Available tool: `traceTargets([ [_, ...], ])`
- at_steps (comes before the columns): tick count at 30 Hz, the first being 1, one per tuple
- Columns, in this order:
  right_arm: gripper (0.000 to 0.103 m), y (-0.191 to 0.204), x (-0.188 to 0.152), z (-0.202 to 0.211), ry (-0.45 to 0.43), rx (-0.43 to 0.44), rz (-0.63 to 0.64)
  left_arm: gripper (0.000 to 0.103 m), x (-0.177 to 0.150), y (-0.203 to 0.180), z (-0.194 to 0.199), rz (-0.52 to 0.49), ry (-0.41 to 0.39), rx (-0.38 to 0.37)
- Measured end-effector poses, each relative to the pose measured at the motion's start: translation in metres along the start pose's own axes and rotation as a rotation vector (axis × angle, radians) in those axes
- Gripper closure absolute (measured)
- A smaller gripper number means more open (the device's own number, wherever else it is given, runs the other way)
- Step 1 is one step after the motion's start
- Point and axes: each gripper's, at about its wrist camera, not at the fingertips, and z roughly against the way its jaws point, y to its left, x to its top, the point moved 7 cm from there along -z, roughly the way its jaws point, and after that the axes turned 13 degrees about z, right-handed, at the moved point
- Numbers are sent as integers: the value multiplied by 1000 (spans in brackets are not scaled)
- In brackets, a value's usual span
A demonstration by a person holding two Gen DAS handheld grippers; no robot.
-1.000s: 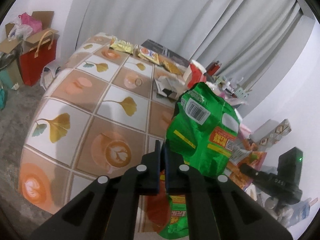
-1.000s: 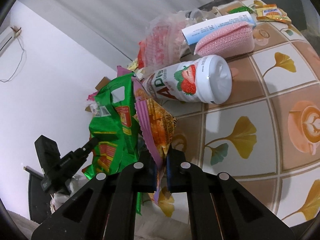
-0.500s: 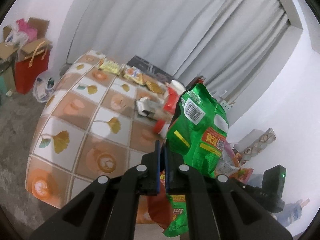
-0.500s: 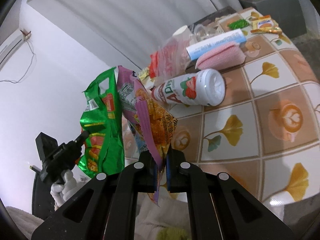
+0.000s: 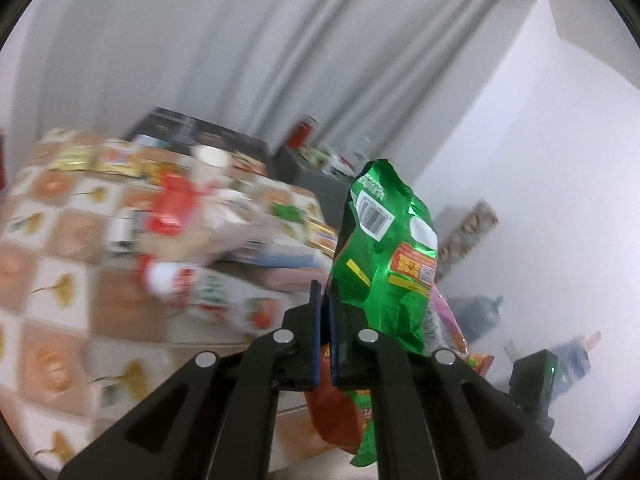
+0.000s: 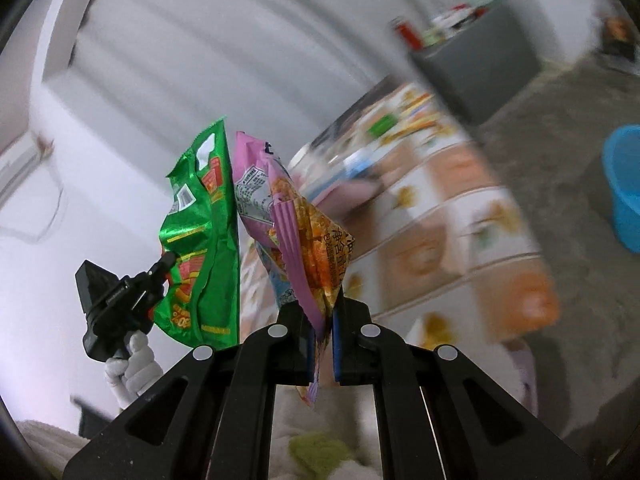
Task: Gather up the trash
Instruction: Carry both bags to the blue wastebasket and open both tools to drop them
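My left gripper (image 5: 325, 312) is shut on a crumpled green snack bag (image 5: 384, 252) and holds it upright in the air, off the table. The same bag (image 6: 200, 240) and the left gripper (image 6: 160, 266) show at the left of the right wrist view. My right gripper (image 6: 322, 320) is shut on a pink and orange snack wrapper (image 6: 296, 232), lifted beside the green bag. The pink wrapper's edge (image 5: 450, 320) shows behind the green bag in the left wrist view.
The table with the ginkgo-and-coffee patterned cloth (image 5: 60, 240) is blurred and holds a strawberry drink bottle (image 5: 208, 288), a red packet (image 5: 176, 208) and several snack packets. A blue basin (image 6: 624, 188) stands on the grey floor. A dark cabinet (image 6: 476, 60) stands by the curtain.
Both grippers have risen and pulled back from the table with their wrappers, and both views swing. The table now sits lower and farther off and is motion-blurred.
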Motion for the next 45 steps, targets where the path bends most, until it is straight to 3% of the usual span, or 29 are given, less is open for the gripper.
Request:
traceTargets([
  [10,98,-148,8,78,-174,-299,-299,100,-52,-152,-196,-233,288,17],
  [13,98,-194,-1,92,-204,-402,-396,100,-76,-188,-254,-340,332,42],
  [21,98,-306,-21,112,-237,-663,-553,100,-150,-235,-403,-574,467,187],
  [29,98,-397,0,97,-198,-783,-618,100,-214,-228,-538,-662,579,330],
  [36,92,-453,14,83,-176,-813,-692,97,-252,-231,-610,-650,605,371],
  [37,84,-457,15,79,-171,-814,-698,90,-257,-231,-619,-639,624,373],
  [38,64,-465,18,74,-164,-803,-697,85,-260,-230,-624,-631,639,376],
  [40,47,-472,19,70,-139,-818,-694,69,-259,-228,-627,-589,644,376],
  [45,46,-463,14,82,-181,-789,-666,60,-245,-235,-611,-552,635,312],
])
